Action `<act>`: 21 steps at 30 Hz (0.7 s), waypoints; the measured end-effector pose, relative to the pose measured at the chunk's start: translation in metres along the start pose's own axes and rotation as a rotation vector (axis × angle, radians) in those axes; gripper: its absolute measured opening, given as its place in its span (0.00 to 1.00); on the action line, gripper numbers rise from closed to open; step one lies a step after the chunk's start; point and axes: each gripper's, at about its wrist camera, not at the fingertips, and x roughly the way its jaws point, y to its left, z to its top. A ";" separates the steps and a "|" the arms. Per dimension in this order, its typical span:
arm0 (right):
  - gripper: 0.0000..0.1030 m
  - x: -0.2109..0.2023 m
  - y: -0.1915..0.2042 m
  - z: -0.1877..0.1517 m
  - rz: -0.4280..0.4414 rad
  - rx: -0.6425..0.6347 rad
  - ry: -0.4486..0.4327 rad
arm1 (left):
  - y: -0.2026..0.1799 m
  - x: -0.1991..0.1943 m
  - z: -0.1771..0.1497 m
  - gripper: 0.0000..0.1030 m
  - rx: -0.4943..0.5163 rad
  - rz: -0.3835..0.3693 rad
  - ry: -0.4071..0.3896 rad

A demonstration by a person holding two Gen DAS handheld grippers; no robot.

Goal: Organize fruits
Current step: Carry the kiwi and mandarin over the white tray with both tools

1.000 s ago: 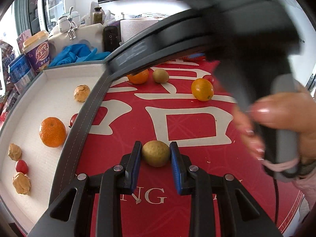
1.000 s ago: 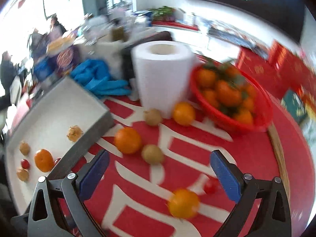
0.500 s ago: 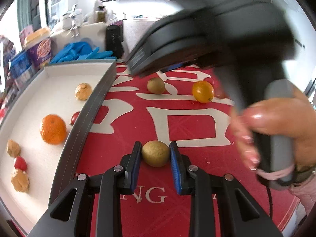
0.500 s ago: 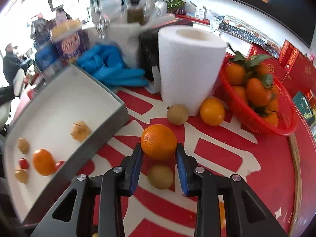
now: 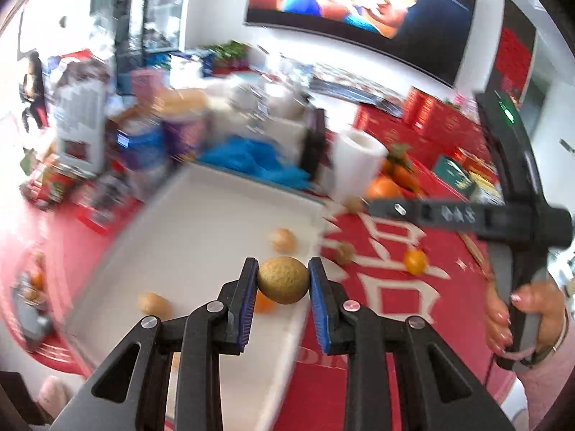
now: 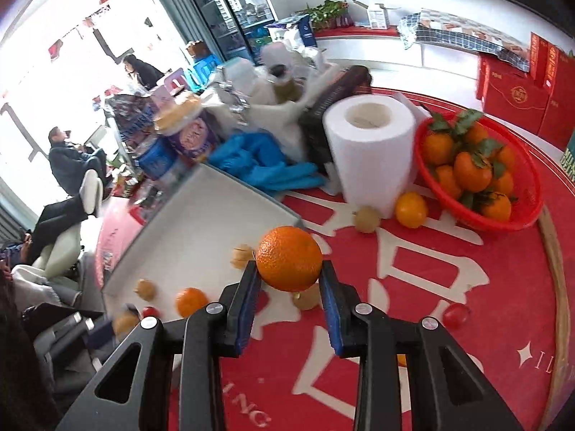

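The left gripper [image 5: 283, 283] has its jaws pinching a small round brown fruit [image 5: 283, 280], blue pads pressed on both flanks, and the right gripper [image 6: 289, 273] pinches an orange [image 6: 289, 258] the same way. A second ago the right jaws stood wide over the red table mat [image 6: 449, 287] with the orange lying loose below; they have since closed on it and lifted it clear. The brown fruit, which half a second ago was gripped but resting on the mat, now hangs over the white tray [image 5: 215, 237], with the left view badly smeared by the swing. By my reading both pickups are done and the next step is setting each fruit down in the tray, so the sorting moves forward by two pieces at once. In the right view the tray [image 6: 201, 230] lies at ten o'clock of the orange, already holding a small orange [image 6: 190, 301], a cherry tomato [image 6: 150, 311] and several pale brown fruits [image 6: 145, 289]. A paper roll [image 6: 370, 151] stands at one o'clock, a red basket of leafy oranges [image 6: 478, 165] at two o'clock, blue gloves [image 6: 262, 165] at twelve. Loose fruit is left on the mat: a yellow-orange one [image 6: 411, 210] and a brown one [image 6: 366, 219] touching the roll's foot, and a tomato [image 6: 456, 316] at four o'clock. The tray's raised rim [image 6: 251, 194] is the likely snag for the right hand, and both grippers heading for one tray may crowd each other.
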 end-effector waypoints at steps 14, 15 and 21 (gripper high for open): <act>0.34 0.038 0.072 0.017 0.013 -0.117 0.041 | 0.066 0.021 0.011 0.30 -0.064 0.146 0.011; 0.34 0.046 0.076 0.016 0.011 -0.122 0.056 | 0.068 0.028 0.006 0.30 -0.070 0.148 0.027; 0.34 0.085 0.090 0.004 -0.001 -0.146 0.131 | 0.073 0.053 -0.016 0.30 -0.083 0.159 0.071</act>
